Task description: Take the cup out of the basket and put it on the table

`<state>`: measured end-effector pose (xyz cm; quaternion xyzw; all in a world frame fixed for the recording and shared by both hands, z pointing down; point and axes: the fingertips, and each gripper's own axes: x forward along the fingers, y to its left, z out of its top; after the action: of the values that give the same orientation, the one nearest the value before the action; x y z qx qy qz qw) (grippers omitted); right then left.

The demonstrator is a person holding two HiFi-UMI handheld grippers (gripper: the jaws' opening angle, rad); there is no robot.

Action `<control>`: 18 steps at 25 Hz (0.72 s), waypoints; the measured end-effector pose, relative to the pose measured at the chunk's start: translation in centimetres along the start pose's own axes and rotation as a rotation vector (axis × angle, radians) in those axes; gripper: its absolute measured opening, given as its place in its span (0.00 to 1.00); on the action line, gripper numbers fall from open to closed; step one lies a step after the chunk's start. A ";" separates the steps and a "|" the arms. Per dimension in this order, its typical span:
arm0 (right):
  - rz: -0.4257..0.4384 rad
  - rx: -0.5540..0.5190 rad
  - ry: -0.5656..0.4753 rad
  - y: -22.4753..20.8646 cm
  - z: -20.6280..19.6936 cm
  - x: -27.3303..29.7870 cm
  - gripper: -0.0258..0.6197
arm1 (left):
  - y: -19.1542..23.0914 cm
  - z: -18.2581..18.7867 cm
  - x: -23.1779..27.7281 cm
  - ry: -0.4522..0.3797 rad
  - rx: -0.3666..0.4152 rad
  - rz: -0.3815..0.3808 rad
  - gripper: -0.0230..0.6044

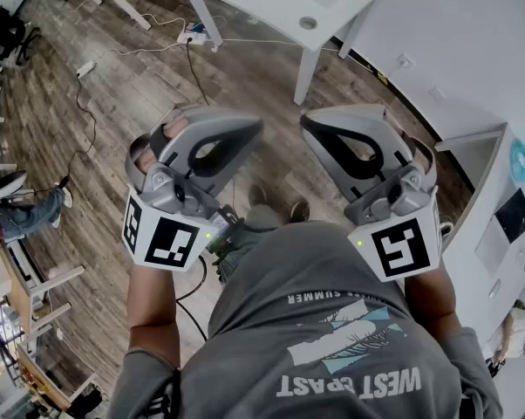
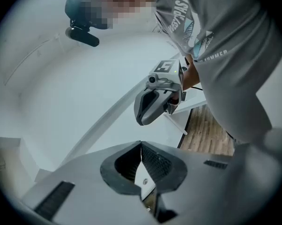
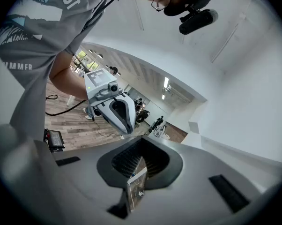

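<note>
Wood-plank floor carries a white worktop on slim white legs. On the planks beside it: a black cable, and a white power strip well to its left.

Your left gripper sits low in the frame, jaws pressed together; your right gripper hangs just above it, mid-frame.

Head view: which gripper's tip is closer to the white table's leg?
The right gripper, its shut tip just below the table leg; the left gripper lies further left.
</note>
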<state>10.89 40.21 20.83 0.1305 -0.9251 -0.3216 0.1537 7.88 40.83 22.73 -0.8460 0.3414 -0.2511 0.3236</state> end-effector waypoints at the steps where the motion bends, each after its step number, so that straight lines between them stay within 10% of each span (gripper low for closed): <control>1: 0.001 0.002 0.001 -0.2 -0.3 -0.1 0.06 | 0.0 0.1 0.3 0.000 0.000 0.000 0.05; 18: 0.012 0.068 -0.026 -1.8 -2.1 -2.9 0.06 | -0.7 2.1 3.5 0.031 0.000 -0.016 0.05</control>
<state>14.55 38.64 20.68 0.1258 -0.9383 -0.2906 0.1392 11.75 39.46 22.55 -0.8446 0.3398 -0.2667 0.3165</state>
